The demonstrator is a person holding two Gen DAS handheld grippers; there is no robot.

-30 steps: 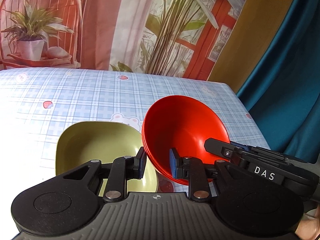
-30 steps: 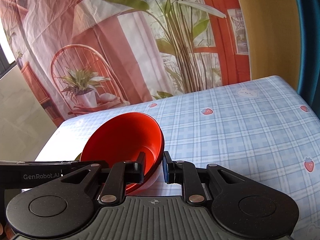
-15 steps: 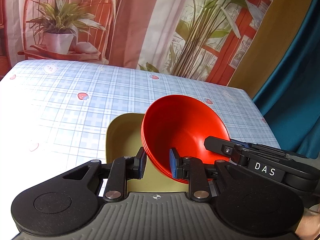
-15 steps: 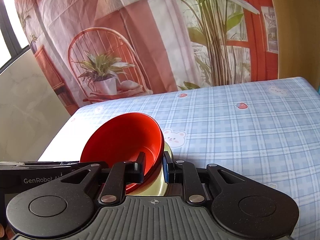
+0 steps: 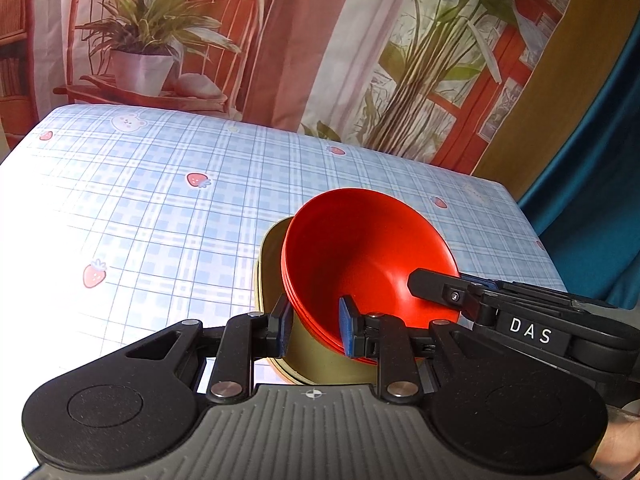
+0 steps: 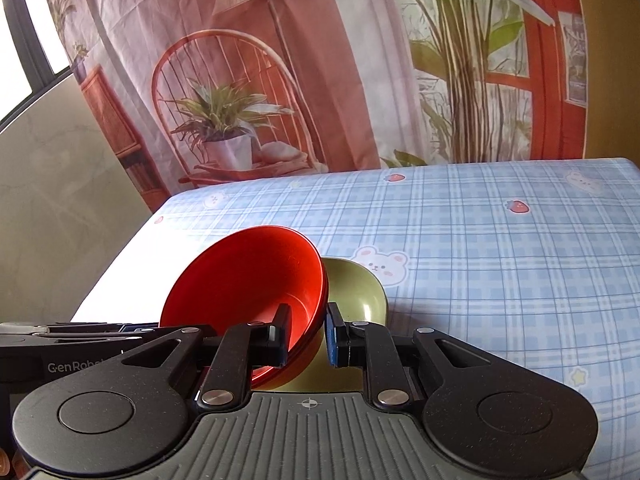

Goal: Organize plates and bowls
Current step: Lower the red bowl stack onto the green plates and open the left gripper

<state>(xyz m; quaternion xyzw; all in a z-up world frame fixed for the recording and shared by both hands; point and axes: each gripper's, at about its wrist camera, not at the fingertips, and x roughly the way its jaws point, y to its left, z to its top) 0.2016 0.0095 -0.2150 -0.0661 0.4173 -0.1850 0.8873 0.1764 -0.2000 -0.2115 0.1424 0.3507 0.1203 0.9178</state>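
Note:
A stack of red bowls (image 5: 368,256) is held tilted between both grippers, directly over an olive-green plate (image 5: 312,364) on the table. My left gripper (image 5: 314,330) is shut on the stack's near rim. My right gripper (image 6: 306,336) is shut on the opposite rim of the red bowls (image 6: 248,292); the green plate (image 6: 360,292) shows behind and under them. The right gripper's black body (image 5: 520,320) reaches in from the right in the left wrist view. The plate's middle is hidden by the bowls.
The table (image 5: 160,216) wears a blue plaid cloth with strawberry and bear prints. A printed backdrop of a chair and plants (image 6: 240,120) hangs behind. A teal curtain (image 5: 600,200) hangs past the table's right edge. The table's left edge (image 6: 120,264) meets a pale wall.
Both grippers carried the red bowls leftward over the green plate, which now lies under the bowls. The grips have not changed.

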